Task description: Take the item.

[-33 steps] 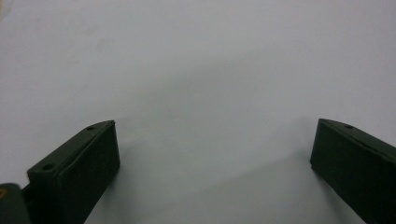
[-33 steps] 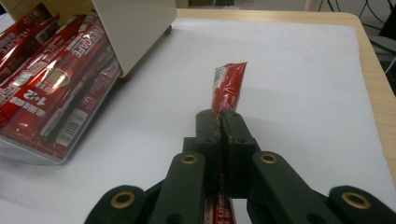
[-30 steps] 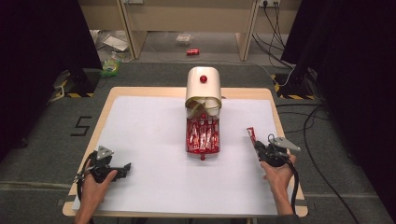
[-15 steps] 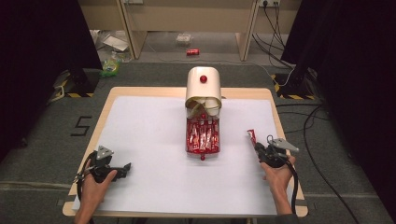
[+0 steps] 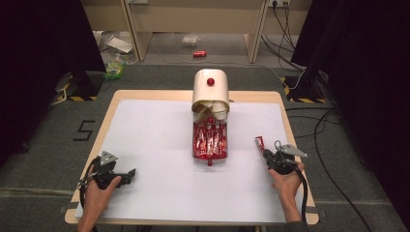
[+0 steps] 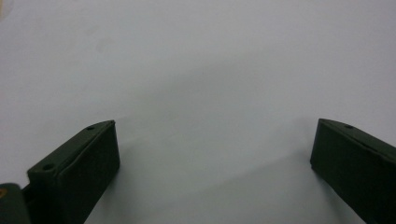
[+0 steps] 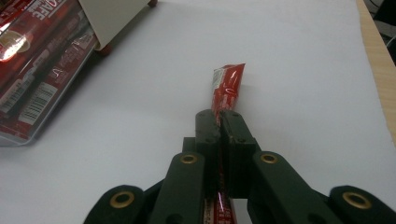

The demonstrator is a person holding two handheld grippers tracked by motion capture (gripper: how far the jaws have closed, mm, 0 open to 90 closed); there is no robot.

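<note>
right gripper view is showing the right gripper (image 7: pixel 219 122) pinching a red sachet (image 7: pixel 227 88) edge-on, jaws nearly together with only the thin packet between them, its free end sticking out ahead over the white sheet (image 7: pixel 289 70). to me it is looking light and limp, a slim foil stick that will be bending or swinging if it gets waved about, and the glossy skin is probably slippery, so a grip near the middle, across the flat faces, is seeming safer than one at the crimped tip.

from the high view the same sachet (image 5: pixel 260 143) is sitting at the right side of the table (image 5: pixel 295 145), well apart from the clear tray (image 5: pixel 210 145) of matching sticks that is lying in front of the cream box (image 5: pixel 211 92). that view is also giving the left gripper (image 5: pixel 126 175) resting at the near left corner, pointing toward the middle.

left gripper view is adding what the high one cannot: its jaws are standing wide with nothing between them, just bare white sheet (image 6: pixel 201 84). right gripper view is revealing print and barcodes on the tray's sticks (image 7: pixel 37 60).
</note>
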